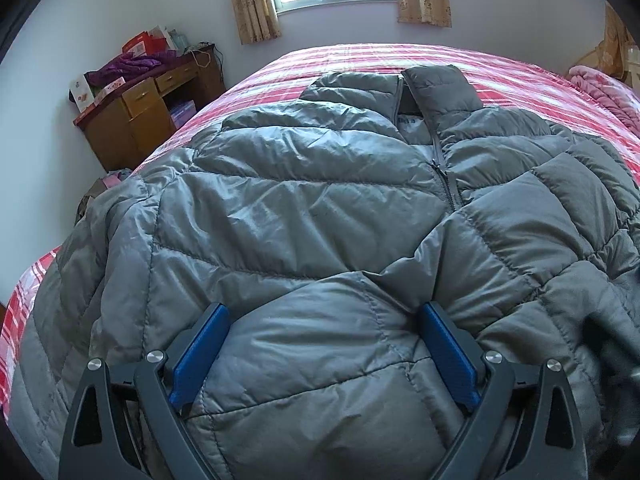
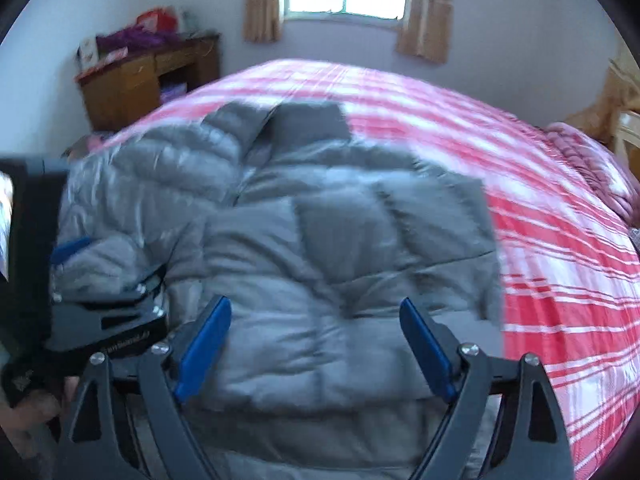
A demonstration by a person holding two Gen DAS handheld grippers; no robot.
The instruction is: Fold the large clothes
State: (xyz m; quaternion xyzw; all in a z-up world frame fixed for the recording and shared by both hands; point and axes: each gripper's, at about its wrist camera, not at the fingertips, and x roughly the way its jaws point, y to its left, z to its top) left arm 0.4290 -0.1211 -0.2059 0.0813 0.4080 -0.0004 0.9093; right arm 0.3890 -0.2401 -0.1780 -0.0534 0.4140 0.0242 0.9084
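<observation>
Lying spread on the red plaid bedspread (image 1: 520,76), the grey puffer jacket (image 1: 320,200) faces collar-away. The left gripper (image 1: 324,352) and right gripper (image 2: 316,344) both hover over its near hem, jaws wide apart.

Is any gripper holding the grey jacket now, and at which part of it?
Neither holds it. The left gripper and the right gripper both stand open over the lower part of the grey puffer jacket.

Grey jacket (image 1: 304,208) lies on plaid-covered bed (image 1: 520,76).
</observation>
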